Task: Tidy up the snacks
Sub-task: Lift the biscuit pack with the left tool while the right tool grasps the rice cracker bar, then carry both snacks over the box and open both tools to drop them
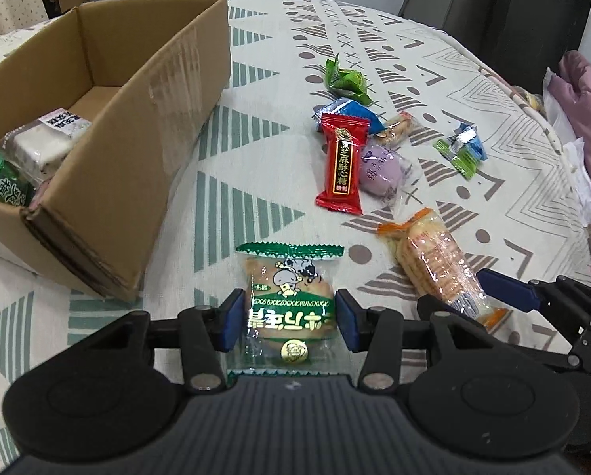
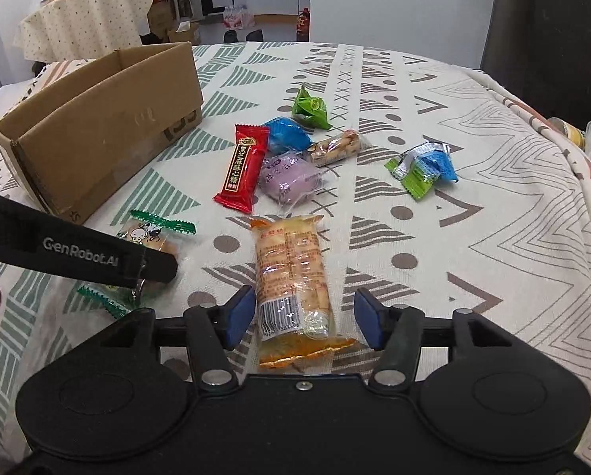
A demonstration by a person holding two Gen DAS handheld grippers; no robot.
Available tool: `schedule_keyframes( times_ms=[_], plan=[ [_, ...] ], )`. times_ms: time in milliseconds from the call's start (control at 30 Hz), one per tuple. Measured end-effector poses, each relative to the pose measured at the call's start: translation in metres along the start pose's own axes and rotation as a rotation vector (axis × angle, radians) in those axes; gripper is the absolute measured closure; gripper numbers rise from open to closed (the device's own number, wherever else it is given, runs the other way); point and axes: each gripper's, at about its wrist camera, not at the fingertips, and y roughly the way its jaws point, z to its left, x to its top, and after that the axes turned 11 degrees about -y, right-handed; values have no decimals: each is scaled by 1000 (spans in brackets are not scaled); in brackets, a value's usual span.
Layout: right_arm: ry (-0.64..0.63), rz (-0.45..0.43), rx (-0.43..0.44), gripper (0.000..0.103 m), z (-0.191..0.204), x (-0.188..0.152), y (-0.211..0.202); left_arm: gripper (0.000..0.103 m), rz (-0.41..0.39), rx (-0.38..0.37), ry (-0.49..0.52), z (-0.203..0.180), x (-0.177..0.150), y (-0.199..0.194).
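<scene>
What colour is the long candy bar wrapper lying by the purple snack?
Red, with a black label strip: the candy bar, clearest in the left wrist view.

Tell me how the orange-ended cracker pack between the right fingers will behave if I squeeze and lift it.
The cracker pack is a clear, glossy sleeve, so the blue pads may slip. The stacked crackers inside look brittle; a hard squeeze could crack them. The crimped orange ends look floppy, but the stack itself should probably lift fairly rigid.

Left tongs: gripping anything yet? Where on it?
Cannot tell. The left tongs straddle the green-edged biscuit packet at mid-body, pads at its side edges. The right tongs hold nothing.
</scene>
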Motion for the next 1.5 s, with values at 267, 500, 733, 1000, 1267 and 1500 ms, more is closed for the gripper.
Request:
schedule_keyframes(
  times_ms=[267, 500, 733, 1000, 1267, 1500],
  plan=[
    [-43, 0, -26, 52, 7, -1, 11, 53, -21, 52, 42, -11, -2, 7],
    [-69, 6, -37, 67, 11, 0, 9, 55, -14, 74, 48, -10, -4, 4],
    [47, -53, -53, 68, 2, -4, -8, 55, -29, 29, -3, -5, -7, -17],
    [81, -155, -49, 68, 6, 14, -37, 55, -113, -25, -14, -6, 4, -62],
    [105, -248, -16, 68, 14, 33, -66, 55, -184, -58, -44, 2, 15, -100],
    [105, -313, 19, 68, 27, 44, -79, 55, -254, -73, -86, 20, 28, -131]
  ],
)
